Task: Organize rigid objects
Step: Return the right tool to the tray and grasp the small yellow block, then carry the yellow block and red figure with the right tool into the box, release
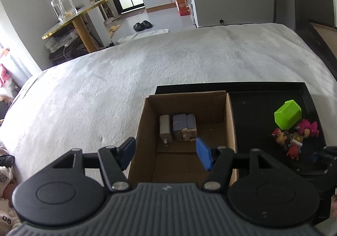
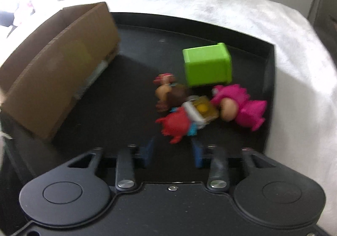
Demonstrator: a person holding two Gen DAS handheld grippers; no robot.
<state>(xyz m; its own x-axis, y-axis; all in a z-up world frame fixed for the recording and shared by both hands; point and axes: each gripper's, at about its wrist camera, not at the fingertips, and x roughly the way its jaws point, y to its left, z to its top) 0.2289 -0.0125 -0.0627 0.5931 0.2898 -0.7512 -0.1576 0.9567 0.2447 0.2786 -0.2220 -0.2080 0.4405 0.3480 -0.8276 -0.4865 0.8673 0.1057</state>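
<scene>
Sorting toys from tray to box

The left claw hangs spread, empty, over the cardboard box; the right claw, blurred, looks spread before the red figurine near the black tray's right edge—pinching comes next.

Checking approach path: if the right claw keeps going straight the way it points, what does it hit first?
Most likely the red figure, lying on the black tray just ahead of the right claw fingertips. The frame is blurred, so depth is uncertain.
</scene>
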